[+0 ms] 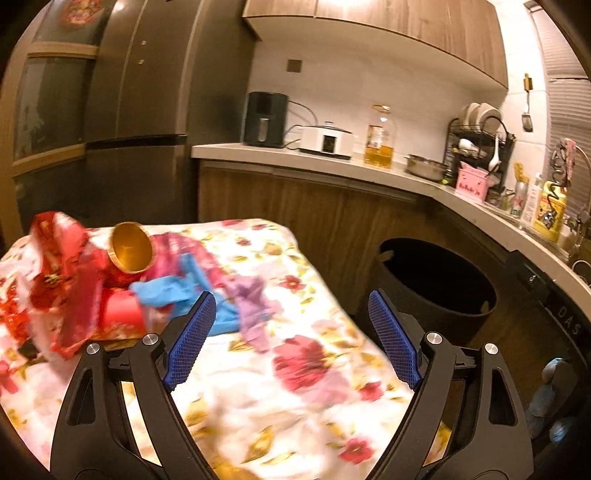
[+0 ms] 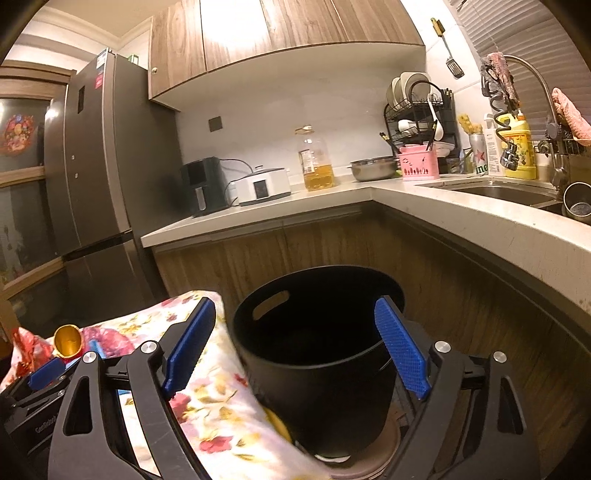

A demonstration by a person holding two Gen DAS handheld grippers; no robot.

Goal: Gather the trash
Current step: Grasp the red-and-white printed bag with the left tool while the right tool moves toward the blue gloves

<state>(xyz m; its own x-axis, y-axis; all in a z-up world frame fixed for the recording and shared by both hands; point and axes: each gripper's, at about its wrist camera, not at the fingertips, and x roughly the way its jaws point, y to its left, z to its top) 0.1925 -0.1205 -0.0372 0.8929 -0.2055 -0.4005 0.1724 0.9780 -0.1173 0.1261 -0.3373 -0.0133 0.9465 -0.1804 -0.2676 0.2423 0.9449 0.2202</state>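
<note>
Black bin (image 2: 317, 354) just beside floral cloth's (image 2: 207, 402) edge

I saw a warmly lit kitchen: a tall dark refrigerator (image 2: 92, 155) stood beside an L-shaped pale countertop (image 2: 443, 210) over wood-grain base cabinets (image 2: 424, 273), with matching wall cabinets (image 2: 277, 33) above, white tiled walls (image 1: 332, 85), and window blinds (image 2: 517, 33) near the sink (image 2: 491, 192).
</note>
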